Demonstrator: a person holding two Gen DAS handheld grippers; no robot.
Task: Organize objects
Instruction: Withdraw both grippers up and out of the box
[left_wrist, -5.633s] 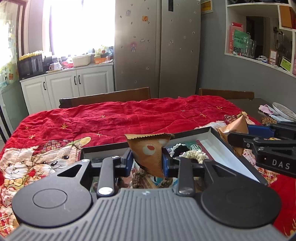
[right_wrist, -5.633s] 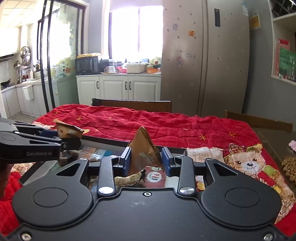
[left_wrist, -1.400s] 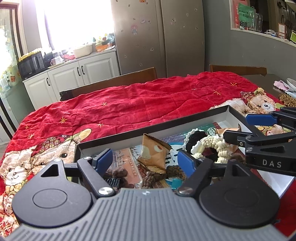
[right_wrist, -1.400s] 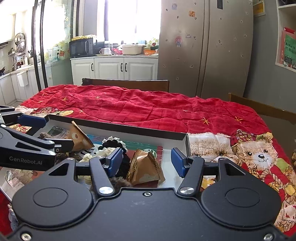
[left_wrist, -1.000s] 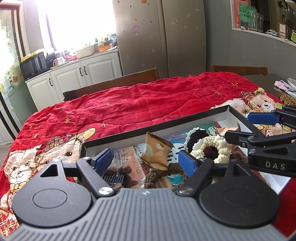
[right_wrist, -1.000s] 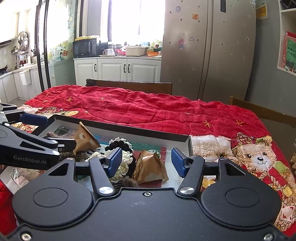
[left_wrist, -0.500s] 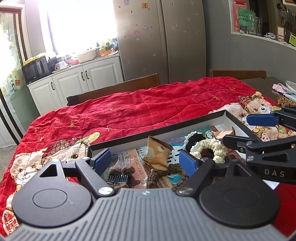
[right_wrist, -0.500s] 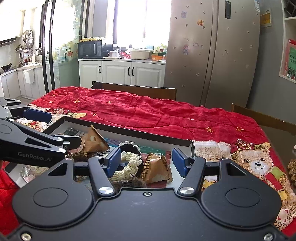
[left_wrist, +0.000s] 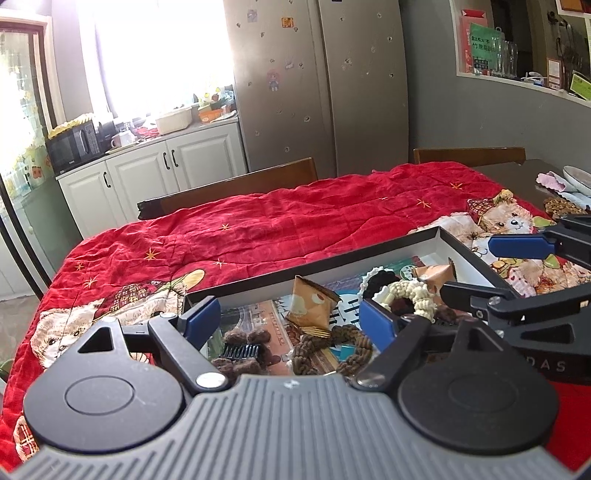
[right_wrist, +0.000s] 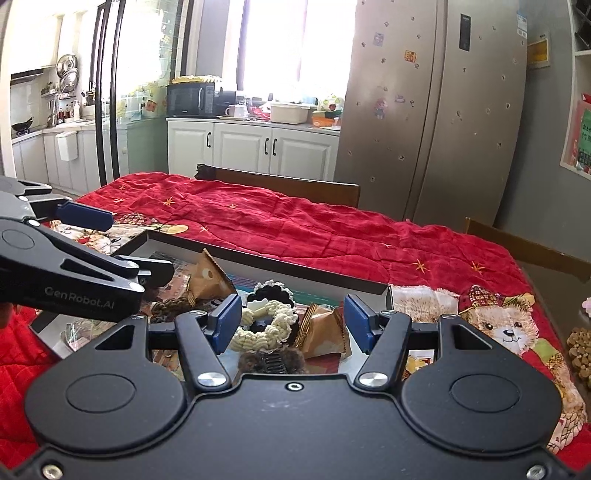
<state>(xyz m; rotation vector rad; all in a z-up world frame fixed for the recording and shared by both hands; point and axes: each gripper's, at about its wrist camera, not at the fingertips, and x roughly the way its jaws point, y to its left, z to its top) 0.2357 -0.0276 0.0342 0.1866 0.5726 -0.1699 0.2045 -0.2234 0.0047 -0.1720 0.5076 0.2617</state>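
Observation:
A black-rimmed white box (left_wrist: 332, 266) (right_wrist: 295, 267) lies on the red quilt. In it lie two brown snack packets, one on the left (left_wrist: 312, 306) (right_wrist: 208, 278) and one on the right (left_wrist: 434, 274) (right_wrist: 325, 332), a cream braided scrunchie (left_wrist: 410, 293) (right_wrist: 267, 328), a black scrunchie (right_wrist: 269, 291), brown fuzzy hair clips (left_wrist: 243, 343) (right_wrist: 273, 360) and a brown braided band (left_wrist: 325, 345). My left gripper (left_wrist: 290, 319) is open and empty above the box's near left part. My right gripper (right_wrist: 293, 319) is open and empty above the right packet.
The red quilt (left_wrist: 295, 221) with bear prints covers the table. Wooden chairs (left_wrist: 236, 188) stand behind it. Plates and dried snacks (left_wrist: 565, 199) sit at the far right table edge. A fridge (left_wrist: 321, 85) and white cabinets (left_wrist: 166, 166) stand behind.
Both grippers held a packet earlier and have let them go into the box. In the last second both open grippers have risen and drawn back slightly from the box.

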